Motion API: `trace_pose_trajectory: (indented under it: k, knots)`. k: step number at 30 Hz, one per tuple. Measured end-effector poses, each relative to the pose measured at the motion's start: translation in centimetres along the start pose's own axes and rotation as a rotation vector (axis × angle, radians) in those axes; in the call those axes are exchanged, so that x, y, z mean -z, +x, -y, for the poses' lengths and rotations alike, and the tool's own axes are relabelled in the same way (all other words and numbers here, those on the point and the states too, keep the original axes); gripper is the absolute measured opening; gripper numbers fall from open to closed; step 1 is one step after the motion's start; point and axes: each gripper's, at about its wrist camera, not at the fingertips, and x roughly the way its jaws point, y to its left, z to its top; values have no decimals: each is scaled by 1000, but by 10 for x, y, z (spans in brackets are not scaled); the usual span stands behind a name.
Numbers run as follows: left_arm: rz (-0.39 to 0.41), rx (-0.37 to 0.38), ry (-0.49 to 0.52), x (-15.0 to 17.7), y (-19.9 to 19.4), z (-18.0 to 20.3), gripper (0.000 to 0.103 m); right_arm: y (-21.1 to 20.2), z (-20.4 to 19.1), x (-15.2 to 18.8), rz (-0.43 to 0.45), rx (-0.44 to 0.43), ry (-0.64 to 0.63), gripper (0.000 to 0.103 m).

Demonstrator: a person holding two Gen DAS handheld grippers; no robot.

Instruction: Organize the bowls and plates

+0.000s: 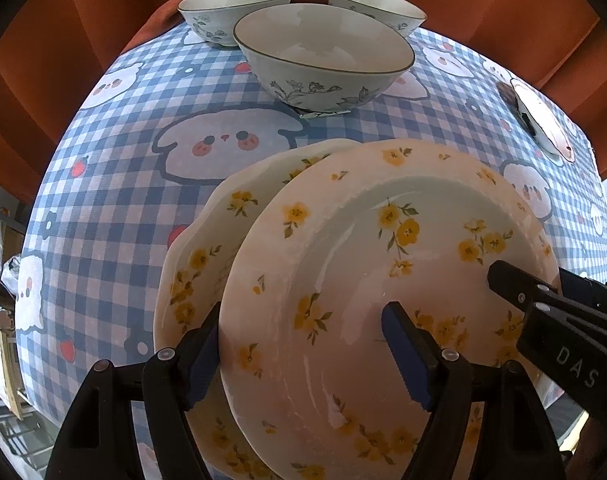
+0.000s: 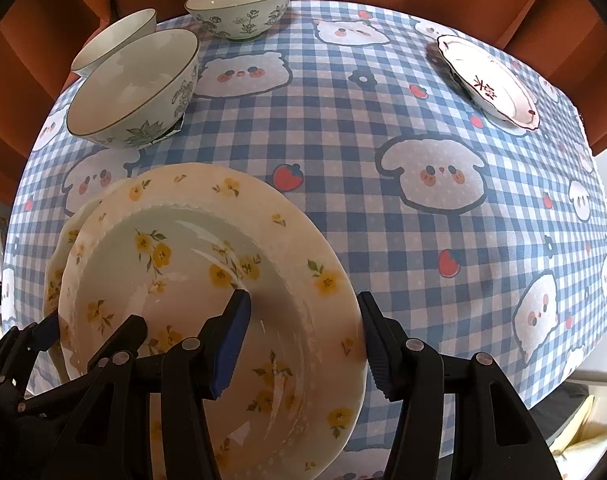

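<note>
Table: covered by a blue checked cloth [image 2: 343,128] printed with cartoon animals.
Backdrop: rust-orange curtain [image 1: 103,12] hung behind.

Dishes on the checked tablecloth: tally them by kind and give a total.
Bowls with dark flower pattern: 3
Plates with yellow flowers: 2, the upper plate over the lower plate
Small dish with red marks: 1
Total: 6
</note>
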Motion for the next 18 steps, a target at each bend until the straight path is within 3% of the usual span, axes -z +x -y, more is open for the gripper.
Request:
trace_pose_trajectory:
  k: [9, 14, 18]
  knots:
    - [16, -84, -12, 3, 3, 8, 84, -1, -1, 3, 29, -36, -32, 58]
    - [29, -116, 0, 4, 2, 12, 85, -13, 0, 10, 88, -37, -57, 57]
    - [28, -141, 17, 3, 1, 17, 86, -19, 8, 12, 113, -31, -57, 39]
